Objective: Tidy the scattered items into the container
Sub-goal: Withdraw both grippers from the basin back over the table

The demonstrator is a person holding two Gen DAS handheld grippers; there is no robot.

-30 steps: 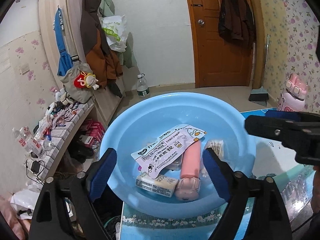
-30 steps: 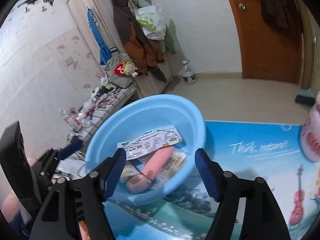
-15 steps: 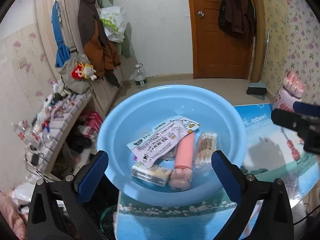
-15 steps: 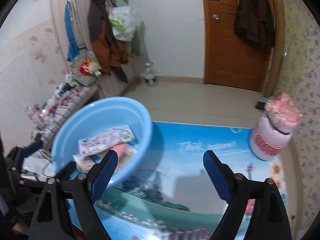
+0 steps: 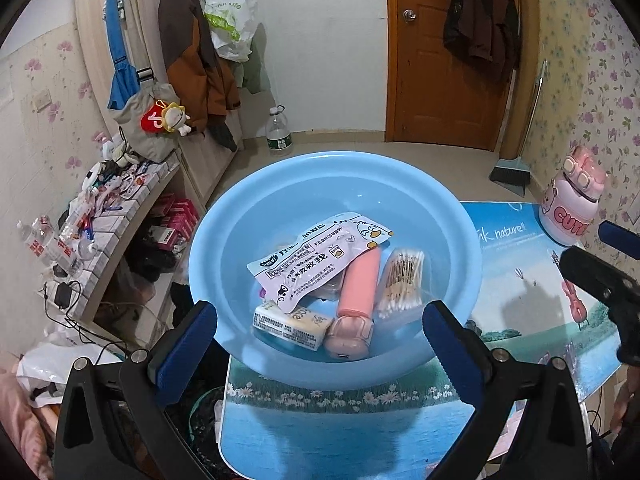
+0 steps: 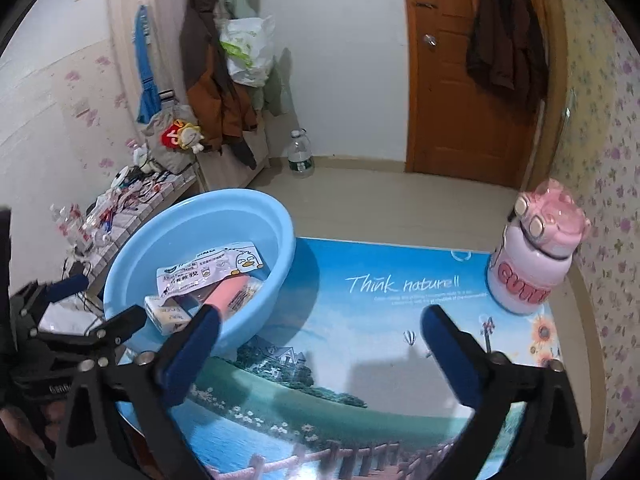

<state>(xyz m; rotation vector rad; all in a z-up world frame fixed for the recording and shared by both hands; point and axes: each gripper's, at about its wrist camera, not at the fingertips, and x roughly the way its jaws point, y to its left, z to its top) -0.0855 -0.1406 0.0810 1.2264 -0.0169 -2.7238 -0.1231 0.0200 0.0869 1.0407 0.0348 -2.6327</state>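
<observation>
Only my left wrist view shows the cotton swabs [image 5: 402, 284] in the blue basin [image 5: 224, 240] at the table's [image 6: 360, 320] left edge. My left gripper [image 5: 320, 332] and right gripper [image 6: 318, 338] both gape, empty.

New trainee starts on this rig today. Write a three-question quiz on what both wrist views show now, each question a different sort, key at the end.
1. True or false: the pink tube lies inside the basin.
2. Multiple choice: where does the pink bottle stand? A) in the basin B) on the table mat, apart from the basin C) on the floor
3. Fill in: the left gripper and the right gripper both have their jaws ____.

Key: 1 true. 2 B. 3 open, and holding nothing.
</observation>
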